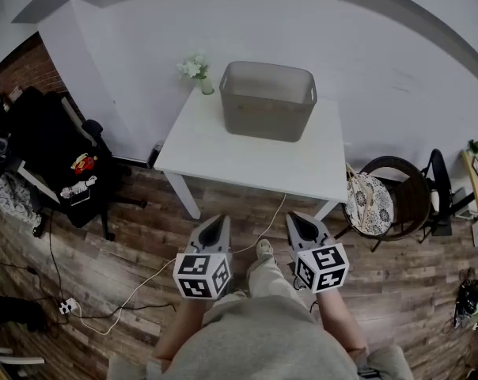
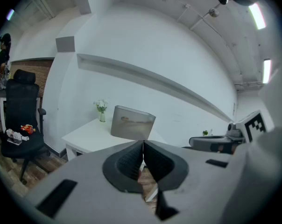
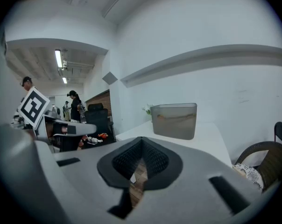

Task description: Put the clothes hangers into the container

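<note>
A grey translucent container (image 1: 268,101) stands at the back of the white table (image 1: 247,157). Through its wall a brownish shape shows in the left gripper view (image 2: 131,120) and the right gripper view (image 3: 174,117); I cannot tell what it is. A wooden piece that looks like a hanger (image 1: 368,199) lies on the cushioned chair (image 1: 397,192) to the right of the table. My left gripper (image 1: 220,221) (image 2: 143,143) and right gripper (image 1: 295,218) (image 3: 141,141) hang side by side over the floor, short of the table's front edge. Both are shut with nothing between the jaws.
A small vase of white flowers (image 1: 195,70) stands on the table's back left corner. A black office chair (image 1: 57,161) with small items is at the left. Cables (image 1: 136,291) run across the wooden floor. People stand far off in the right gripper view.
</note>
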`<state>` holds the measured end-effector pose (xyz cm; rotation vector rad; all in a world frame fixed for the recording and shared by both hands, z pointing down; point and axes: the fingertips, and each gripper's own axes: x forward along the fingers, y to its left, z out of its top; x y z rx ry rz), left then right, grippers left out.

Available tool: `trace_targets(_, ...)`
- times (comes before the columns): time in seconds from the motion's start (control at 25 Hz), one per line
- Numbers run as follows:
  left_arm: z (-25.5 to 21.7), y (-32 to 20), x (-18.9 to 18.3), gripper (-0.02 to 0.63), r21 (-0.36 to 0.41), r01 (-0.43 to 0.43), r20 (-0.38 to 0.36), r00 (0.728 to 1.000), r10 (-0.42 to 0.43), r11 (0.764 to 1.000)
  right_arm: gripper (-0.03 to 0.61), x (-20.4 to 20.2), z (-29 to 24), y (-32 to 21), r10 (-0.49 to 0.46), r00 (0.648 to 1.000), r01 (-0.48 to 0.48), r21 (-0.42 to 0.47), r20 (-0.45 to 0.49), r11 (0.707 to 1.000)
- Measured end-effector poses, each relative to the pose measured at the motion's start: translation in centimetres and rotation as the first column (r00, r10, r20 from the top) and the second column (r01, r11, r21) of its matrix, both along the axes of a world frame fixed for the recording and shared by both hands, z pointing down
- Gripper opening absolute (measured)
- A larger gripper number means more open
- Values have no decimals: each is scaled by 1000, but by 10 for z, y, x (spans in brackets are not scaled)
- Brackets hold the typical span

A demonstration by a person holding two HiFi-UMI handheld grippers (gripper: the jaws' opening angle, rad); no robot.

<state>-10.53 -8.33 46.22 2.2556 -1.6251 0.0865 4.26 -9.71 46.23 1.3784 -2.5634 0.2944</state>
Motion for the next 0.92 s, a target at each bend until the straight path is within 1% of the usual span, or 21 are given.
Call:
trace_targets(0.2,1,-6,2,6,-3,-8,-4,1000,8,1000,0,-2,4,-2,-17,999,18,7,-31,1000)
trace_targets(0.48,-1,-10,2,6,-7,-10,-1,1000,10,1000,0,-1,4,-5,-10,999,11,19,-54,1000)
trace_targets(0.92,1,-13,2,6,-10,-21,2,1000,21,1000,0,-4,2,-8,-8,999,10,34,-45,999)
